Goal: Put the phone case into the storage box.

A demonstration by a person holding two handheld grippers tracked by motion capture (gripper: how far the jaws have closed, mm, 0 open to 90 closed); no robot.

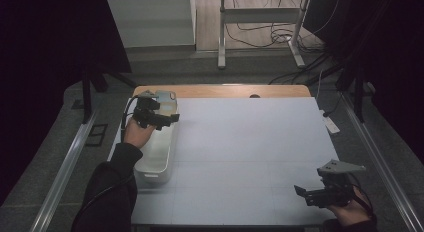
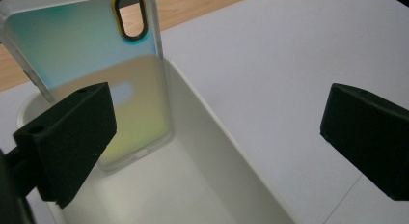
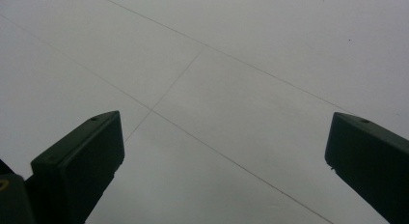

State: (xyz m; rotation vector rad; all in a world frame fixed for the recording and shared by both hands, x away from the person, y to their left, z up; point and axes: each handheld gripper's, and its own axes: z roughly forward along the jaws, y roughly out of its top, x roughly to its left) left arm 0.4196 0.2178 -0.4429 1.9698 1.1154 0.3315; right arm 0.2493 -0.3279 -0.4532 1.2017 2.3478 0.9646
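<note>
The left gripper (image 2: pixel 217 137), jaws apart, hangs over a white bin (image 2: pixel 212 137) where an iridescent phone case (image 2: pixel 96 55) leans upright, its lower edge hidden behind one jaw. The right gripper (image 3: pixel 224 156), jaws apart, is over the bare table (image 3: pixel 241 64).

Phone case (image 2: pixel 96 74) stands tilted in bin (image 1: pixel 159 157) at table's (image 1: pixel 250 142) left edge (far end).

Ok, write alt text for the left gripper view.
A translucent iridescent phone case leans upright inside a white bin, against its end wall. The left gripper frames it with both black jaws wide apart, on a white table.
</note>
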